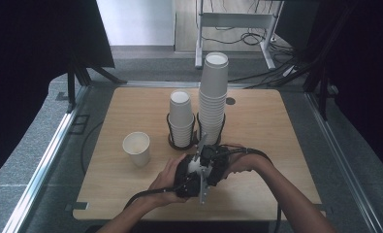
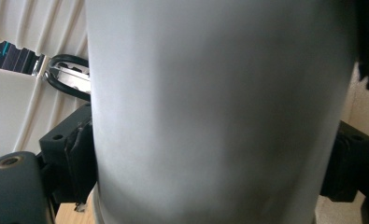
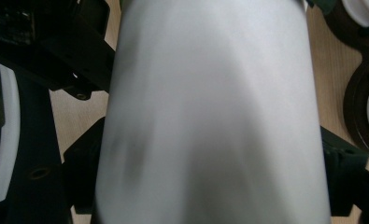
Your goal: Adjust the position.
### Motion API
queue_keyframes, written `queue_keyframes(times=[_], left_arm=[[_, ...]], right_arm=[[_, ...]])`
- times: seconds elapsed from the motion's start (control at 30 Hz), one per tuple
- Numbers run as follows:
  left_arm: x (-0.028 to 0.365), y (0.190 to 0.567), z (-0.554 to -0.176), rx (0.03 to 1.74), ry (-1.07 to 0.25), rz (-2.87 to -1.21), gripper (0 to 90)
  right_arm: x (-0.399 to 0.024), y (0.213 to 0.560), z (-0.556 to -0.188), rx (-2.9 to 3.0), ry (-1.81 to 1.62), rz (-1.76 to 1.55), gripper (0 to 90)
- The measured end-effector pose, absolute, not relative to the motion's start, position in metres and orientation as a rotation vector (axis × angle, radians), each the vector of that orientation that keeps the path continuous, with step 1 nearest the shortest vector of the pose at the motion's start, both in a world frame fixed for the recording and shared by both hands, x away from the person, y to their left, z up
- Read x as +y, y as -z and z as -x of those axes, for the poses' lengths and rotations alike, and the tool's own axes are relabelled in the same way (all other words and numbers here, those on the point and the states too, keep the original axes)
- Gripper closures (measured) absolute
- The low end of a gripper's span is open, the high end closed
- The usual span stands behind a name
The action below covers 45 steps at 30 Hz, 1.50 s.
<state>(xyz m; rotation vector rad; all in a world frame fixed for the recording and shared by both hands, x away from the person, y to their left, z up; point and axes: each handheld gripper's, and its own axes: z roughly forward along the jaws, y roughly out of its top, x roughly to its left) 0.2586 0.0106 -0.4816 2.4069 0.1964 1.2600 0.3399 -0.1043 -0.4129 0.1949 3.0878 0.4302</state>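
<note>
1. Nearest to the person, at the front of the table (image 1: 257, 194), the left gripper (image 1: 191, 180) and the right gripper (image 1: 217, 162) meet around one white paper cup (image 1: 195, 166).
2. In the left gripper view the cup (image 2: 210, 112) sits between both jaws, which press its sides: a narrow, firm hold.
3. In the right gripper view the cup (image 3: 210, 112) also stands between the jaws; I cannot tell if they already press.
4. I judge the step is a handover or pulling nested cups apart. The next move needs a gentle squeeze, so the wall does not crush.
5. Farther away stand a single cup (image 1: 136, 148), a short stack (image 1: 181, 119) and a tall stack (image 1: 213, 94) in black holders.
</note>
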Motion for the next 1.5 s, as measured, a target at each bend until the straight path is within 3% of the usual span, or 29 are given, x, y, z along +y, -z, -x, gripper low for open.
queue_keyframes(times=[0.2, 0.33, 1.2, 1.5], left_arm=[[0.007, 0.485, -0.259, 0.208, -1.263, -2.413, 8.2], [0.007, 0.483, -0.258, 0.215, -1.215, -2.411, 0.0], [0.028, 0.473, -0.254, 0.374, -1.089, -2.289, 0.0], [0.048, 0.472, -0.257, 0.53, -0.923, -2.222, 2.3]], right_arm=[[-0.104, 0.416, -0.34, 3.093, -0.396, -0.18, 20.8], [-0.108, 0.419, -0.341, 3.077, -0.43, -0.181, 21.0], [-0.147, 0.435, -0.348, 2.953, -0.727, -0.389, 21.0], [-0.152, 0.439, -0.347, 2.869, -0.843, -0.48, 21.0]])
